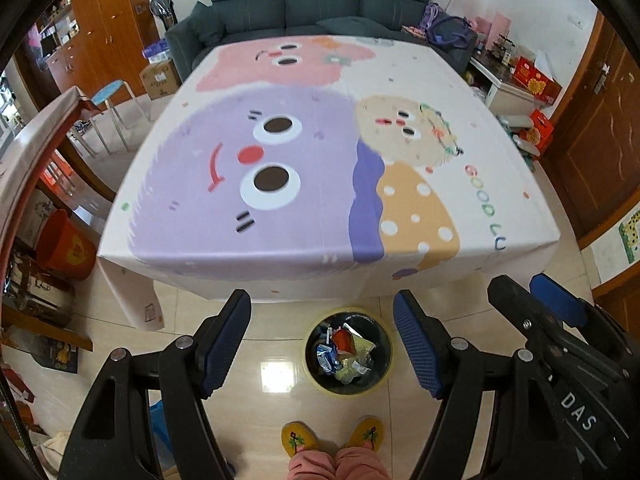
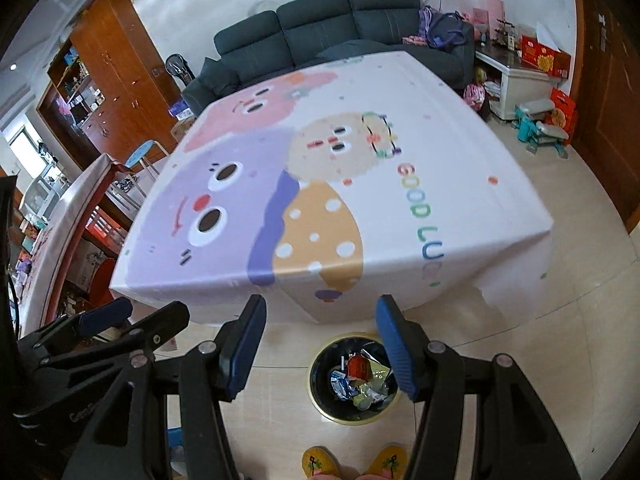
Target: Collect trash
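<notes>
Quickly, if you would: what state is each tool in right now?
Left tool: open, holding nothing.
Right tool: open, holding nothing.

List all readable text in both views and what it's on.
"GOOD LU": tablecloth, rest cut off at the table edge.
"GOOD LUC": same tablecloth in the right view, last letter folds over the edge.
"DAS": right gripper body, seen from the left wrist.
Red boxes, cardboard box, bin wrappers: print too small or blurred to read.
</notes>
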### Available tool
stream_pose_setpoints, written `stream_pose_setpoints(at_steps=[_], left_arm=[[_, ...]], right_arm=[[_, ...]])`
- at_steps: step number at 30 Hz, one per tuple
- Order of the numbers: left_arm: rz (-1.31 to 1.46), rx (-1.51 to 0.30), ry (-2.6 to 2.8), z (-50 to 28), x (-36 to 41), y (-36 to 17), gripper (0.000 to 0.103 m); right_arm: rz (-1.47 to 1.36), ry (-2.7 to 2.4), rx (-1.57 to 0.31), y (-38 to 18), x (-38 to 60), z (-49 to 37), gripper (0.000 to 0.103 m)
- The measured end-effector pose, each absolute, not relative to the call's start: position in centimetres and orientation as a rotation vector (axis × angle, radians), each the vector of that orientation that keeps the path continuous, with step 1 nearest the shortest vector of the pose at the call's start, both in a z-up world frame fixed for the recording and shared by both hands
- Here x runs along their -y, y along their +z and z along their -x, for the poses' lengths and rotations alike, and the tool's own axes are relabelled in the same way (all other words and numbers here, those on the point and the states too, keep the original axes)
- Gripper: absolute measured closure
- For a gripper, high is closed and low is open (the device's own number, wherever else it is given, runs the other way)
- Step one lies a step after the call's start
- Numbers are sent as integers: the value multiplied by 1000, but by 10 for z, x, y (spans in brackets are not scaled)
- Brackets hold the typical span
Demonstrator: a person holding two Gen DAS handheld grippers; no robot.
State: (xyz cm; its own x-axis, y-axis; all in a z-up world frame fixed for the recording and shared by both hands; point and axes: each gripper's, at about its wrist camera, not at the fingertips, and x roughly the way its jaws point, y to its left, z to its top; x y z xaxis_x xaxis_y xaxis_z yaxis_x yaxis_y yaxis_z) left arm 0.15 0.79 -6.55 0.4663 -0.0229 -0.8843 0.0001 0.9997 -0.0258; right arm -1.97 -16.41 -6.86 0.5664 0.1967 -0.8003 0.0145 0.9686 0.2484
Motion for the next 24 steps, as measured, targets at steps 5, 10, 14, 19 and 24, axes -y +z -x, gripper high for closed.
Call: stream_pose_setpoints(at_steps=[5,10,14,19,24], left_arm=[[41,-1059,-20,2,-7,-37,31],[38,-1025,-27,8,-2,-16,31],[41,-1001,-25,12,-1,-6,31],[51,-994,-11,14,-1,0,31],[60,-982,-5,12,-1,6,31]], right_arm=[[-223,125,-946,-35,163,24,45],[-221,120,-922,-12,166,28,45],[-220,120,-909,-3,168,31,45],[-212,123,-900,4,169,30,45],[-207,127,-887,10,168,29,45]])
